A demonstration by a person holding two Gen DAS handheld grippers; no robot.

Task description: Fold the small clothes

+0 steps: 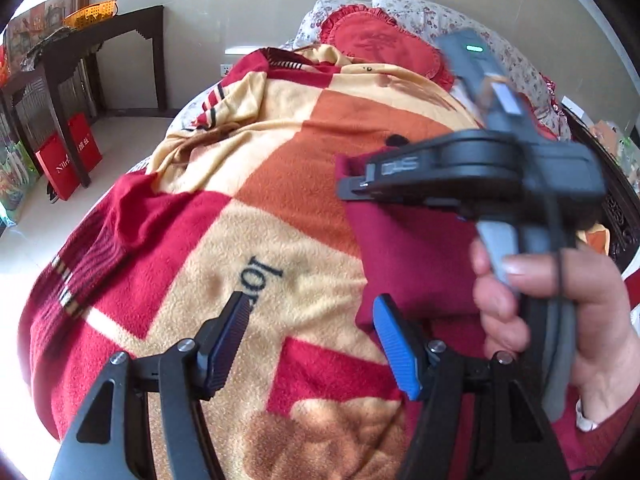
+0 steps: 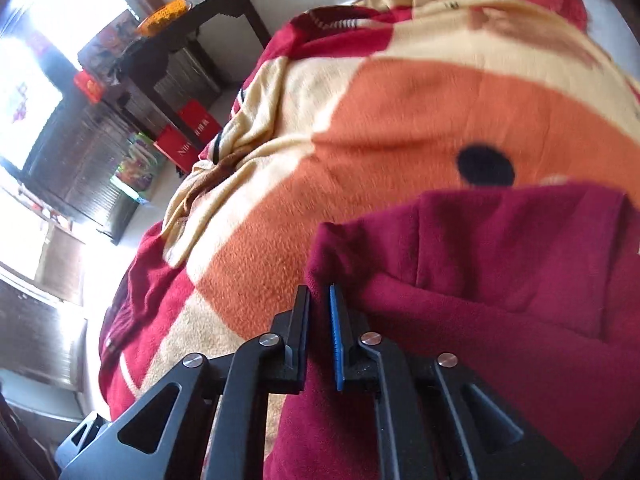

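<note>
You see one maroon garment (image 2: 500, 264) at 3 o'clock | your right gripper (image 2: 320, 308) pinches its edge | your left gripper (image 1: 316, 328) gapes, empty | one blanket (image 1: 280, 152)

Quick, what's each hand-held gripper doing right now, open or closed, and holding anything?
Left hand-held gripper: open, nothing between its fingers, above the blanket.
Right hand-held gripper: closed, pinching the edge of the dark red garment.

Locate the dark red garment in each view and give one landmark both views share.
Left wrist view: the dark red garment lies right of centre, under the right claw.
Right wrist view: it fills the lower right, its left edge between the right claw's closed jaws.
Shared landmark: the orange basket on the dark table.
</note>
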